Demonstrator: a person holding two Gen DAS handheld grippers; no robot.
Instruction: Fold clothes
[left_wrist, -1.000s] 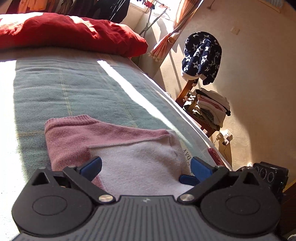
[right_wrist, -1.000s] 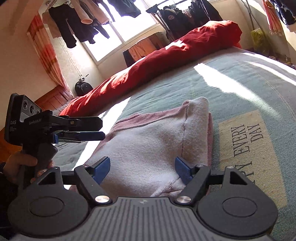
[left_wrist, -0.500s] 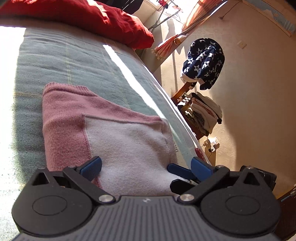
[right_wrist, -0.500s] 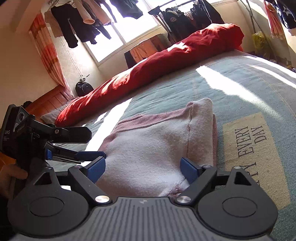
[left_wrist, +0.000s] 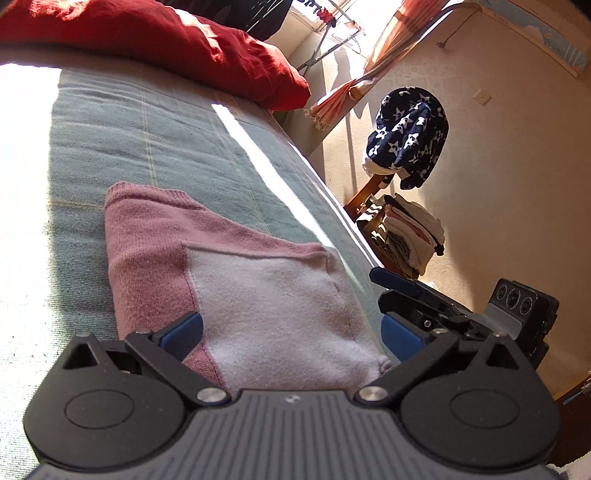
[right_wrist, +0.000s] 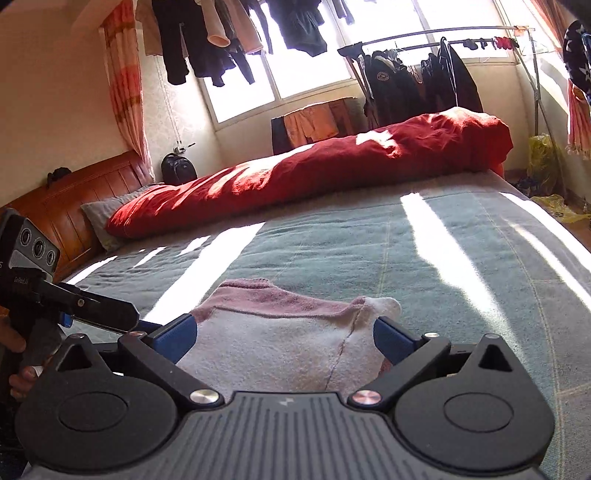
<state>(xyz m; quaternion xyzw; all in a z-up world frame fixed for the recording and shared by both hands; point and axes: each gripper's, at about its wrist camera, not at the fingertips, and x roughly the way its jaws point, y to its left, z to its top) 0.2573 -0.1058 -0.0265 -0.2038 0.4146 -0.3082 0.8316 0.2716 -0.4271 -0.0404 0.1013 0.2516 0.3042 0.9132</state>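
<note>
Sweater: we saw the folded pink sweater (left_wrist: 236, 280) lying flat on the bed, near its edge; its paler, fleecy inner side faced up over the nearer part, with a seam running down that side; the knitted pink hem lay at the far end.
Left gripper: our left gripper (left_wrist: 291, 334) sat low over the near end of the sweater; its blue pads stood wide apart with cloth showing between them, and we could make out nothing pinched.
Right gripper: our right gripper (right_wrist: 284, 338) was spread just as wide over the same near end; it gripped nothing that we could see; from the left wrist view it showed just beside the bed's edge, its fingers (left_wrist: 397, 282) pointing across the sweater's corner.
Bed: a grey-green blanket (right_wrist: 369, 243) covered it; bright bands of sun lay across the blanket.
Far side: a long red duvet (right_wrist: 314, 173) lay rolled along the far edge.
Beyond the bed: a chair (left_wrist: 369, 192) beside it carried a navy star-print garment (left_wrist: 406, 136) and a stack of folded clothes (left_wrist: 410, 236); dark clothes hung at the window (right_wrist: 314, 62).
</note>
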